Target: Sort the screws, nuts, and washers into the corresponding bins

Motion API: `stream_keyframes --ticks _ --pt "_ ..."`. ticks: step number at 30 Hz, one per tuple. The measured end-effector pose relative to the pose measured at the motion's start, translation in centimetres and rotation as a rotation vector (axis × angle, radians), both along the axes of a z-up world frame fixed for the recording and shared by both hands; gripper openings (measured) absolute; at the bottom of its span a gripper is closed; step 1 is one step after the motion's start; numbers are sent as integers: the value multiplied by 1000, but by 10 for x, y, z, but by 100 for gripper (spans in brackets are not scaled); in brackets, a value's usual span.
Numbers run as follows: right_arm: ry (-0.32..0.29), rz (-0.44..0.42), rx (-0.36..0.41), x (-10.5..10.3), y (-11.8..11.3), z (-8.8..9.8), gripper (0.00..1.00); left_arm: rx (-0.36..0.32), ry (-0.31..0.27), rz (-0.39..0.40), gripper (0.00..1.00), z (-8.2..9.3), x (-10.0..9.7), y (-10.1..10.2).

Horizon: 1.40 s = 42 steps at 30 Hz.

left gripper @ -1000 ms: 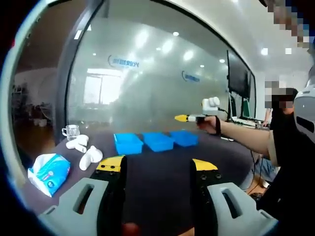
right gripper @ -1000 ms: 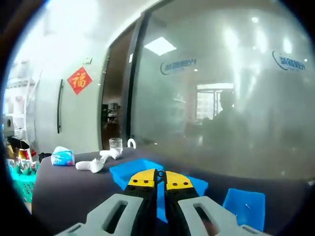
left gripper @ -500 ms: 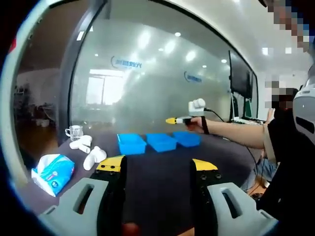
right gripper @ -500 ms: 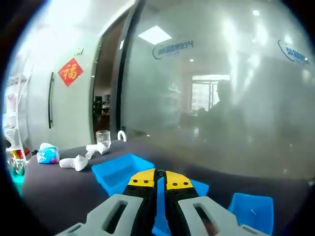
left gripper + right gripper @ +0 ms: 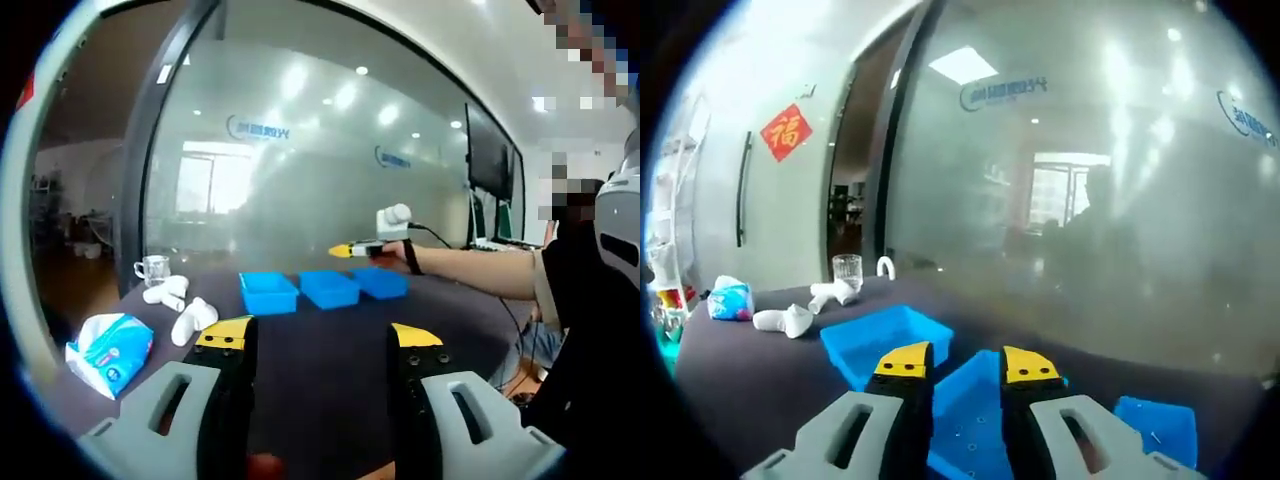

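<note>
Left gripper view: the left gripper point(image 5: 322, 338) stands low over the dark counter point(image 5: 320, 360), its yellow-tipped fingers point(image 5: 224, 333) wide apart and holding nothing. Three blue bins point(image 5: 323, 288) sit in a row at the far middle of the counter. Above the bins, the right gripper point(image 5: 352, 249) reaches in from the right at the end of a person's forearm point(image 5: 475, 272); from here its fingers are too small to judge. On the near left lie a tissue packet point(image 5: 108, 345), white crumpled objects point(image 5: 185, 313) and a glass cup point(image 5: 153, 268). A frosted glass wall point(image 5: 300, 170) rises behind the counter.

Right gripper view: the right gripper point(image 5: 968, 363) hovers above the middle bin point(image 5: 965, 415), its fingers point(image 5: 903, 360) a moderate gap apart with nothing between them. Small dark specks lie on the floor of the middle bin, too small to identify as screws, nuts or washers. The left bin point(image 5: 880, 340) lies just beside it; the right bin point(image 5: 1155, 430) is partly hidden by the gripper body and holds a small pale item that cannot be made out. A red sign point(image 5: 786, 131) hangs on the far left wall.
</note>
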State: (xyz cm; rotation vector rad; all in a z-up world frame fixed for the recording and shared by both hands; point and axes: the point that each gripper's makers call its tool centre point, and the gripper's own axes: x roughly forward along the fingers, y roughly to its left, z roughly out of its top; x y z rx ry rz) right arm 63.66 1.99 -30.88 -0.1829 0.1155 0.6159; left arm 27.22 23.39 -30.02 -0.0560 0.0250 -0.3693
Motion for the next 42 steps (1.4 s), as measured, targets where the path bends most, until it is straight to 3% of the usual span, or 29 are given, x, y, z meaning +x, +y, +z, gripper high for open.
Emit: stream_keyframes --ticks 5,9,19,27,36,42 --pt "-9 10 18 -9 -3 6 29 2 -2 1 52 1 -1 1" --pt "-21 36 37 -28 -3 9 29 2 -5 -1 52 3 -1 0" --pt "-51 102 69 -119 -25 11 33 5 0 -13 52 -2 5 -5" --pt "-66 104 101 -206 -71 -1 33 19 14 -59 52 -11 12 -21" --pt "-35 23 117 -268 -130 -24 34 25 14 -104 52 -13 19 -37" --pt "-58 -60 135 -298 -171 -18 35 45 5 -129 52 -15 23 -41"
